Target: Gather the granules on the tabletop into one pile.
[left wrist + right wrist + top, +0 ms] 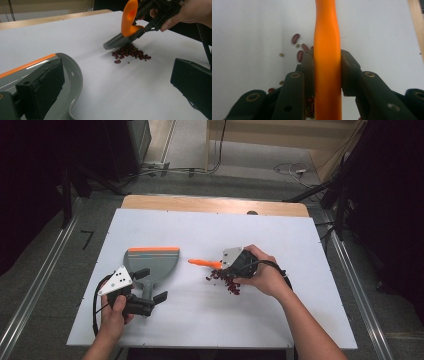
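Beans (299, 55) lie partly hidden behind the right claw (327, 72), clamped on the orange brush handle (327, 50); left claw (117, 85) gapes empty.

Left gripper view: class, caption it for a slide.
Right gripper sweeps red beans with an orange-handled brush near a grey dustpan.

High view looks down; 2 close gripper views share the beans (226, 283).

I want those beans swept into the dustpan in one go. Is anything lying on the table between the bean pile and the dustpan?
Nothing visible does. Between the beans and the dustpan there is bare white table. The brush in the right tool sits at the pile's far side.
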`<action>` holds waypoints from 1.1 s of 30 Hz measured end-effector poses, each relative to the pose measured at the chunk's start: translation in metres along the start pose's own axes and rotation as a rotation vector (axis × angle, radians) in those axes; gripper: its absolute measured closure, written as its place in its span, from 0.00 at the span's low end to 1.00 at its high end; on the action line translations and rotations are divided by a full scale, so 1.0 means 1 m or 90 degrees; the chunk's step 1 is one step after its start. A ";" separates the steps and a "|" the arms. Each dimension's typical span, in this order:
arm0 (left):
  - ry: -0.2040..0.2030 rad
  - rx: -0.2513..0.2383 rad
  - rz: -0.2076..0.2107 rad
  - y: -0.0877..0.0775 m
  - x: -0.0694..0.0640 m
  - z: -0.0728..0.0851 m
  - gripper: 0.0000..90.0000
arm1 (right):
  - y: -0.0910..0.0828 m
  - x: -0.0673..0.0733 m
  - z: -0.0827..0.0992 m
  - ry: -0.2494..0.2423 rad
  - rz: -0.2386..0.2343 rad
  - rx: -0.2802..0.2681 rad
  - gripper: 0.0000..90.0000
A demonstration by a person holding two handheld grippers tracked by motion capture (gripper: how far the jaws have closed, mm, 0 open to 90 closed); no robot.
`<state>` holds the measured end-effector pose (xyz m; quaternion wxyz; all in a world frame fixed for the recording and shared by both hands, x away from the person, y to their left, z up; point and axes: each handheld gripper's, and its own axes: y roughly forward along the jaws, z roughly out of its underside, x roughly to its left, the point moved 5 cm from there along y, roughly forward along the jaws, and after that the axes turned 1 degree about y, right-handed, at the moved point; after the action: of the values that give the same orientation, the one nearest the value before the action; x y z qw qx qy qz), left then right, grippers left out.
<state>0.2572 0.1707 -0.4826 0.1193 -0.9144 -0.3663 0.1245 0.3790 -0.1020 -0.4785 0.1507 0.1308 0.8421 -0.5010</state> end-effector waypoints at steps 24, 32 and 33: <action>0.002 0.004 0.001 0.002 -0.001 0.000 0.00 | -0.022 0.039 -0.022 0.149 -0.253 0.092 0.76; 0.001 0.001 0.001 0.000 0.000 0.000 0.00 | 0.003 0.020 -0.020 0.177 -0.248 0.092 0.77; 0.001 0.001 0.000 -0.001 0.000 0.000 0.00 | 0.005 0.017 -0.019 0.179 -0.248 0.090 0.77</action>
<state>0.2569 0.1713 -0.4825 0.1200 -0.9145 -0.3660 0.1242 0.3623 -0.0815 -0.4800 -0.0766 0.0449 0.8269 -0.5554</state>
